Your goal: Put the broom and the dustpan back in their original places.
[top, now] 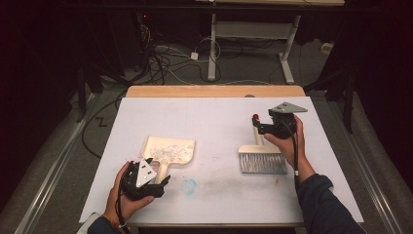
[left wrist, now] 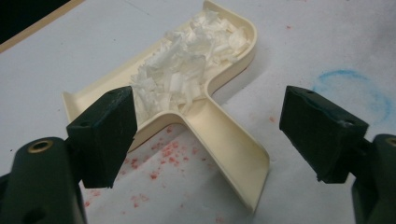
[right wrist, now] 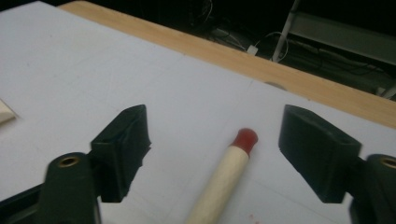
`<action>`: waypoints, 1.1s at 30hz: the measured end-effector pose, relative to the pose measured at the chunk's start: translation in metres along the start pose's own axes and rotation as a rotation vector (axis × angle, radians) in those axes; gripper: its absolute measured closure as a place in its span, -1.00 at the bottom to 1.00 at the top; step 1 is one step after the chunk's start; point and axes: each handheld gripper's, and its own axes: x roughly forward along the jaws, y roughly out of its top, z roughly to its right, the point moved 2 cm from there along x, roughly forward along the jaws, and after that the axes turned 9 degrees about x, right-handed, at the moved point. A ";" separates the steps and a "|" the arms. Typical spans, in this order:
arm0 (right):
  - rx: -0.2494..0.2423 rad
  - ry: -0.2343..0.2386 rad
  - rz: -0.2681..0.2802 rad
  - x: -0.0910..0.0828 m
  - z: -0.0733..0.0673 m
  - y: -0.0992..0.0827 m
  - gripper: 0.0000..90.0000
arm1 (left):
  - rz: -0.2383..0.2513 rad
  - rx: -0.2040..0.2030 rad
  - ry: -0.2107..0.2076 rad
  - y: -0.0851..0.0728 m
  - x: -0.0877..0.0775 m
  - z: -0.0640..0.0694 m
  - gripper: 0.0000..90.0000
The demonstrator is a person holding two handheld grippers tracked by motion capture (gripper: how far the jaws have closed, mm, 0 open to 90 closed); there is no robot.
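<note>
My left hand-held gripper (top: 163, 181) sits at the near left of the worktop (top: 214, 117), its jaws spread wide to either side of the dustpan's handle (left wrist: 229, 154) without pressing on it, so it is released. The cream dustpan (top: 170, 150) lies flat with its mouth facing away from me, which keeps its one heap of white paper shreds (left wrist: 191, 60) banked against the pan's back wall and not spilling. My right hand-held gripper (top: 257, 126) is at the far right, jaws also wide apart, the brush's pale wooden handle (right wrist: 219, 186) running between them untouched; I judge the brush is set down and let go. The brush (top: 262, 157) lies flat, grey bristles toward me, red-capped handle tip (right wrist: 245, 139) pointing to the far edge. Count: one dustpan, one brush, two grippers. Faint red specks (left wrist: 163, 156) and one blue smudge (top: 189, 185) mark the sheet between the two tools
</note>
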 end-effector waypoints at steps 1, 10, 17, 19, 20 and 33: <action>-0.005 -0.007 0.008 -0.001 -0.001 0.001 -0.55 | -0.001 -0.001 -0.001 0.000 0.000 0.000 -0.59; -0.031 0.005 0.059 -0.010 -0.009 0.006 -0.60 | -0.007 0.003 -0.011 0.000 0.003 0.001 -0.59; -0.057 0.017 0.077 -0.027 -0.014 0.011 -0.58 | -0.008 -0.002 -0.005 -0.001 0.003 0.000 -0.59; -0.068 0.035 0.080 -0.034 -0.016 0.012 -0.51 | -0.009 -0.003 -0.006 -0.001 0.003 0.000 -0.59; -0.076 0.037 0.086 -0.037 -0.018 0.013 -0.52 | -0.011 0.000 -0.005 -0.001 0.003 0.000 -0.59; -0.155 0.063 0.132 -0.067 -0.037 0.013 -0.55 | -0.011 -0.004 -0.011 -0.002 0.002 -0.001 -0.59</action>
